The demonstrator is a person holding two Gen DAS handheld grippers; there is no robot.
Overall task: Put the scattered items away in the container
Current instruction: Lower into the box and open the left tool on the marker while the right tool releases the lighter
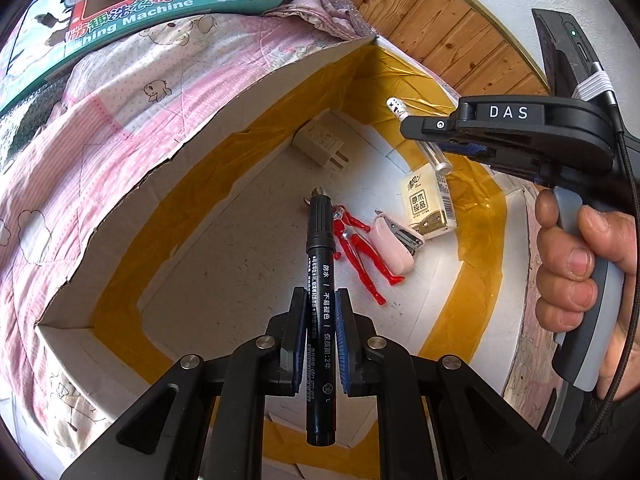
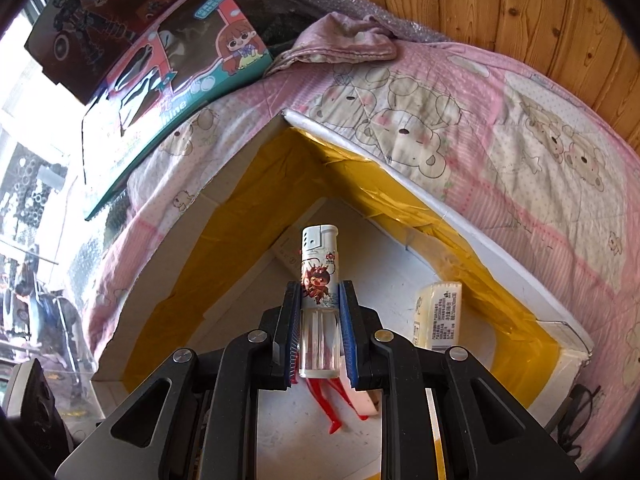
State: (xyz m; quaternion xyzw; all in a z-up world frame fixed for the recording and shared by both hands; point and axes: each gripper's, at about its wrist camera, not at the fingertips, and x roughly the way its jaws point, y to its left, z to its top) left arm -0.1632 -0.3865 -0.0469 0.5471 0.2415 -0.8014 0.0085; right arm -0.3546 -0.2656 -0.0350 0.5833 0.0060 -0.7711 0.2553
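Currently the drop-off step is in hand: both tools are held above the open cardboard box (image 1: 224,168), each carrying one item. The left tool (image 1: 321,320) is clamped on a black marker (image 1: 319,280), gripped around its middle with the cap end pointing forward over the box floor. The right tool (image 2: 319,332) is closed on a lighter (image 2: 320,280), held by its clear lower body with the white cap end out in front; in the left wrist view the lighter (image 1: 400,110) is seen sticking out of the right tool (image 1: 444,136), which is gripped by a hand (image 1: 580,264).

Already lying on the box floor are a white charger plug (image 1: 320,144), a red toy figure (image 1: 360,252), a pink stapler (image 1: 394,244) and a tissue pack (image 1: 426,204). The box is set on a pink quilted bed cover (image 2: 500,152), with a toy package (image 1: 132,4) beyond it.

Judging from this, the next move calls for each tool to be lowered a little toward a bare part of the floor and its jaws opened, so that marker and lighter are released inside the walls. Care would be needed that neither is dropped on the stapler or figure and that the two tools are kept apart.
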